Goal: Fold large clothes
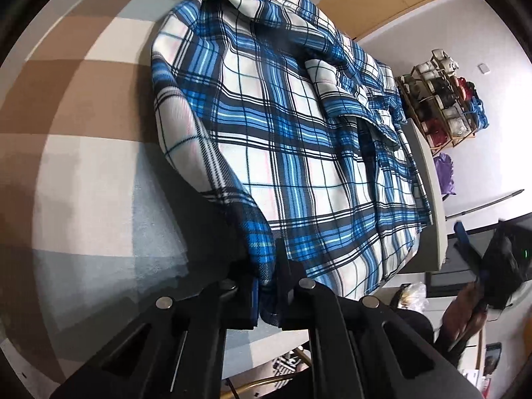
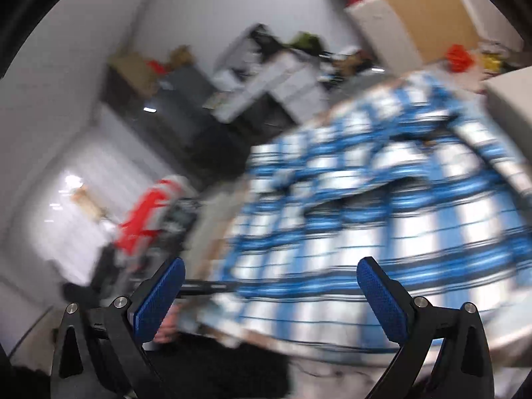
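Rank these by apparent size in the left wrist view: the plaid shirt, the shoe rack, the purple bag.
1. plaid shirt, by far the largest.
2. shoe rack.
3. purple bag, smallest.
The rack and bag stand farther from the camera, so their true sizes remain unsure.

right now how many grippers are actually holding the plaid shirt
1. The left gripper is shut on a corner of the plaid shirt at the table's near edge. The right gripper is open and empty, off the table.
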A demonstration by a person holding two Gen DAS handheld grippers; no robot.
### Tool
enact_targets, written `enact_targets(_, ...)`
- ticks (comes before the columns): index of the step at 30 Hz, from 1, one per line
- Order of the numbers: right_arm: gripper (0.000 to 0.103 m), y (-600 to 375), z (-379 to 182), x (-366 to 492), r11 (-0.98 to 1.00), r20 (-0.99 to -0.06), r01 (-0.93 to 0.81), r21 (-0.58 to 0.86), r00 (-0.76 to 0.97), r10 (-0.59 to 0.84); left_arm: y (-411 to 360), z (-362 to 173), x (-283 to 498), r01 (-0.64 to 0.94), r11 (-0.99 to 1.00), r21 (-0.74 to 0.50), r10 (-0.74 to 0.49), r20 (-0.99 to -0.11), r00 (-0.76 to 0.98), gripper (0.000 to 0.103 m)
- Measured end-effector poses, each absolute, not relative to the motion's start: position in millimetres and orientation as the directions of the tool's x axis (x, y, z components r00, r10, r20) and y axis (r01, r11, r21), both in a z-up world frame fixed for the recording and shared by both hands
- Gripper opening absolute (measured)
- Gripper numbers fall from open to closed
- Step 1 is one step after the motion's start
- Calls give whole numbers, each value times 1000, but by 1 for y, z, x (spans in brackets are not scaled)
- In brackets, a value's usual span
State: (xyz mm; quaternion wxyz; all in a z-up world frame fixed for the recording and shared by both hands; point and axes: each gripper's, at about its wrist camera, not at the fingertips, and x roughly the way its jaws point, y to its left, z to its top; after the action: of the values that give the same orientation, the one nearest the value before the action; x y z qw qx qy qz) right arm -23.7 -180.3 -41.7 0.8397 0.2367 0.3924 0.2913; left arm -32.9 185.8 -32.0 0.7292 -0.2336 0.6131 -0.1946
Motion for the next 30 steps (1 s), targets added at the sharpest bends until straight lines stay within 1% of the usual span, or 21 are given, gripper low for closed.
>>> enact_targets(2,103,-205,-40,-10,791,-612,-257,555,518,598,191,-27,-33,7,785,-620,-609,-769,195,2)
enact_targets(3,103,-221,-42,0,821,-665,-221,526,494,559,196,-22,-33,19,753,-658,-646,-733,212,2)
enact_targets(5,103,-250,-54,18,836,-730,-145,529,423,536,206,-13,-32,33,697,-716,-699,-669,251,2)
enact_targets(7,103,-274,-70,31,840,-769,-65,539,368,522,217,-9,-32,25,637,-771,-745,-607,277,2)
enact_targets(9,103,-288,-82,40,857,-805,-28,514,328,494,223,-9,-32,9,594,-804,-771,-567,289,2)
enact_targets(13,103,-300,-95,50,911,-874,11,413,286,393,226,-6,-34,18,592,-806,-773,-561,298,2)
enact_targets(17,103,-300,-101,63,965,-931,-6,263,260,256,222,-6,-34,17,594,-804,-772,-564,293,2)
enact_targets(21,103,-289,-106,78,993,-962,-76,90,250,106,218,-8,-34,7,606,-796,-763,-578,290,2)
enact_targets(23,102,-282,-117,85,993,-979,-115,2,201,25,219,-9,-34,-2,620,-784,-751,-594,289,2)
enact_targets(24,96,-280,-122,86,992,-983,-124,-24,185,-1,220,-10,-34,-8,625,-781,-746,-600,288,2)
enact_targets(25,77,-280,-125,87,991,-984,-126,-42,179,-19,221,-11,-34,-14,632,-774,-740,-610,284,2)
enact_targets(26,67,-280,-128,89,990,-985,-128,-59,170,-37,220,-12,-34,-19,635,-772,-738,-614,280,2)
enact_targets(27,54,-282,-134,90,991,-989,-119,-54,145,-36,220,-13,-34,-21,635,-772,-739,-616,274,2)
enact_targets(28,52,-284,-139,90,994,-993,-105,-26,118,-14,220,-13,-34,-20,640,-768,-736,-620,273,2)
enact_targets(29,51,-288,-139,89,996,-991,-89,-6,132,6,220,-13,-34,-18,645,-764,-732,-624,274,2)
enact_targets(30,45,-291,-139,88,997,-991,-81,7,133,18,219,-13,-34,-15,652,-758,-727,-631,272,2)
